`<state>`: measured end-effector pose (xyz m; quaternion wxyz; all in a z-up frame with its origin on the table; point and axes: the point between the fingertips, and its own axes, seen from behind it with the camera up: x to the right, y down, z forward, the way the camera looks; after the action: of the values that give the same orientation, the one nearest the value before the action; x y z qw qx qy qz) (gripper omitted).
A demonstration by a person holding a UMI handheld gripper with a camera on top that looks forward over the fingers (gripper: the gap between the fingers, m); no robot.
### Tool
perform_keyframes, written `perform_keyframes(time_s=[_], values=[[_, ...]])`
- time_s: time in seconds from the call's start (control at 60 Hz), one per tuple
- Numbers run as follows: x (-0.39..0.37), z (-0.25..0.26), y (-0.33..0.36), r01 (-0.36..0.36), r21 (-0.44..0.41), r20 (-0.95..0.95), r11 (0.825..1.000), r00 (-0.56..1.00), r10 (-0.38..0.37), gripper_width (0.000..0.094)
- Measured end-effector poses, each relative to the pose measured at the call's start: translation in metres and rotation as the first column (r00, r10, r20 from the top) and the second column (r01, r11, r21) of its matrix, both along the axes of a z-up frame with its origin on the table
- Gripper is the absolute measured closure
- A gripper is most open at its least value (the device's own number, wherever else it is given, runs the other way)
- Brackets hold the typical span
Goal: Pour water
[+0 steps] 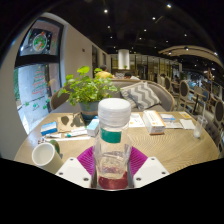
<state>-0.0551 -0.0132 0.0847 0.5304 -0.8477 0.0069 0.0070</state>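
A clear plastic bottle (pixel 112 148) with a white cap and a green-and-white label stands upright between my gripper's (pixel 112 161) magenta pads (pixel 87 158). Both pads press against the bottle's lower body, so the gripper is shut on it. The bottle's base looks reddish between the white finger tips. A white cup (pixel 45 154) stands on the round wooden table (pixel 180 150), to the left of the fingers and a little ahead of them.
A potted green plant (pixel 90 92) stands beyond the bottle. Papers and booklets (pixel 68 128) lie left of it, a white box (pixel 153 121) and leaflets to the right. A striped cushion (pixel 141 94), chairs and a wall screen (pixel 40 42) lie further back.
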Motion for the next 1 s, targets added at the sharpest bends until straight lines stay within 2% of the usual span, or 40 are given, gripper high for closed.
perform_keyframes(time_s=[0.217,0.3,0.45,0.5,0.567,0.617,0.683,0.817,1.0], values=[[0.001,-0.062,-0.010,-0.050,-0.080,0.003,0.996,0.999,0.050,0.0512],[-0.001,-0.059,-0.013,-0.074,-0.050,0.044,0.996,0.996,0.076,0.0510],[-0.001,-0.061,-0.014,-0.078,-0.052,0.029,0.996,0.996,0.080,0.0413],[0.000,-0.065,-0.018,-0.083,-0.089,0.021,0.993,0.996,0.085,0.0332],[0.000,-0.064,-0.026,-0.090,-0.124,0.006,0.988,0.996,0.091,0.0078],[0.003,-0.059,-0.033,-0.086,-0.137,-0.001,0.987,0.996,0.087,0.0099],[0.007,-0.047,-0.048,-0.077,-0.158,-0.002,0.984,0.997,0.077,0.0073],[0.007,-0.011,-0.091,-0.058,-0.206,-0.010,0.977,0.998,0.057,0.0079],[0.002,0.038,-0.171,0.005,-0.280,-0.031,0.960,0.999,-0.015,0.0081]])
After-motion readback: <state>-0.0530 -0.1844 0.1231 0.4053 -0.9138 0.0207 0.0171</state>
